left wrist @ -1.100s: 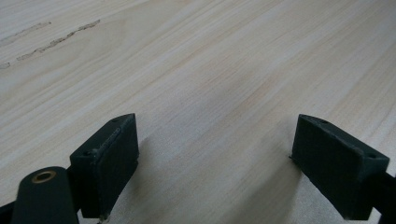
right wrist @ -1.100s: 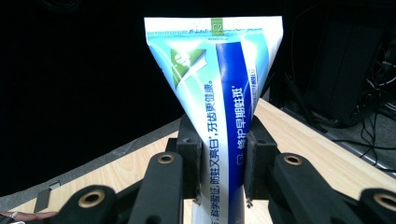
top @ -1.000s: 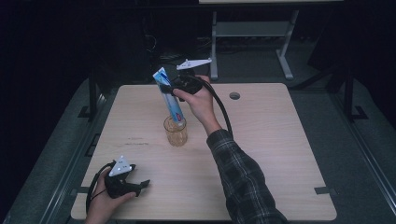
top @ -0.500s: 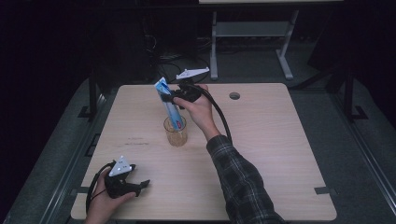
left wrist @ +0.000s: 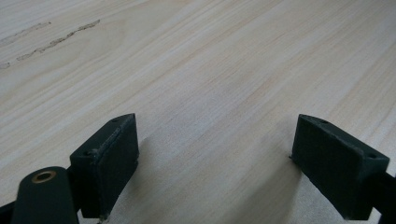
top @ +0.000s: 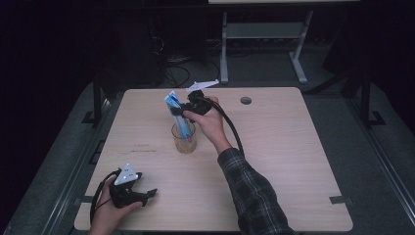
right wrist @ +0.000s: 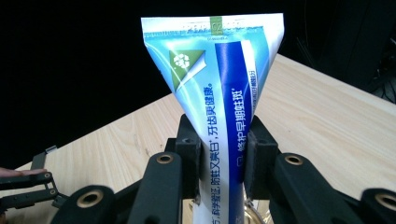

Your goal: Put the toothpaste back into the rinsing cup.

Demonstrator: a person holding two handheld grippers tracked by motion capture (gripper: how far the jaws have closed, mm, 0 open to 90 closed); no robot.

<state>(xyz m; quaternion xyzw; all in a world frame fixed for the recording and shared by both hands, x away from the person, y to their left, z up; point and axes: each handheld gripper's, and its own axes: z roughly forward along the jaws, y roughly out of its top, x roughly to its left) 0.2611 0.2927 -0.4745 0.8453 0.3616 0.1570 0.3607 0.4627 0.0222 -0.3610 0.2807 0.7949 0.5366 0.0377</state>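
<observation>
Over the last second the right gripper (top: 182, 111) had drifted slightly left with the toothpaste tube (top: 177, 113), while the left gripper (top: 147, 195) had stayed put. The right gripper's jaws were clamped on the tube, whose blue-and-white body (right wrist: 224, 112) rose between them with its flat crimped end uppermost. The tube's lower end stood inside the clear glass cup (top: 184, 139), left of the middle of the wooden table (top: 284, 147). The left gripper rested at the table's near left corner, its jaws wide apart over bare wood (left wrist: 215, 84).
</observation>
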